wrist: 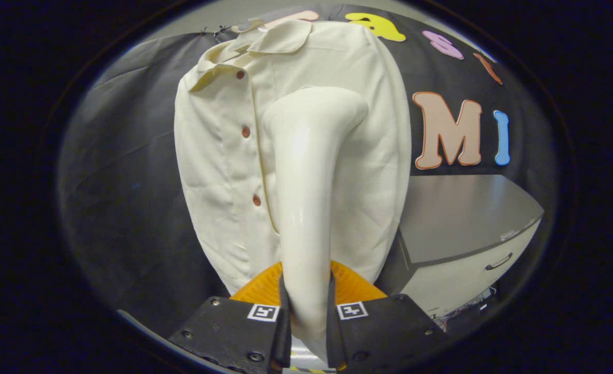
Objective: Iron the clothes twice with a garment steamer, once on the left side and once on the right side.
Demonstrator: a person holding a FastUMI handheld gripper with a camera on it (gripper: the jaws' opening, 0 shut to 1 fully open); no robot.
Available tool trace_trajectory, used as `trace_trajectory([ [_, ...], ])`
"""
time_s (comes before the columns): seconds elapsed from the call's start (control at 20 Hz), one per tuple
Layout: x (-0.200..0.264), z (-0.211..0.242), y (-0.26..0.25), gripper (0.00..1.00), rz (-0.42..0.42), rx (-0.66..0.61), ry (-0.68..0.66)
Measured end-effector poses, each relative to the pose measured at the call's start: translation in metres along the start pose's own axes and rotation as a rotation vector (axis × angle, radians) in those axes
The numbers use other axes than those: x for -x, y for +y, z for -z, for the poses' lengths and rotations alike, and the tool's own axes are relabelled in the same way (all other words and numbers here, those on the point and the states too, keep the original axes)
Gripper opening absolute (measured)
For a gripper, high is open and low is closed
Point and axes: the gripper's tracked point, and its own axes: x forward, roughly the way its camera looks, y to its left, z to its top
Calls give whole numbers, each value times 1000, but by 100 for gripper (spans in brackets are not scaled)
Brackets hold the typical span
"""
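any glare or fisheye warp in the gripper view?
Gripper view: a glare streak runs down the steamer held in the claw; fisheye bulges the shirt and bends the cabinet edges; focus is sharp, lighting even, soft shadow beside the steamer head.

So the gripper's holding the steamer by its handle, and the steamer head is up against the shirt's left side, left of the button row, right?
Not quite. The gripper does hold the steamer by its handle, both fingers pressing on it, but the gripper view shows the head against the shirt to the right of the button row, not the left.
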Motion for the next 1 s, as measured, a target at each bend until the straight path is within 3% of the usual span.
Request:
trace_trajectory([
  [0.45, -13, 104, -9, 27, -24, -28, 167],
  [1.0, -20, 184, -15, 27, -37, -59, 302],
])
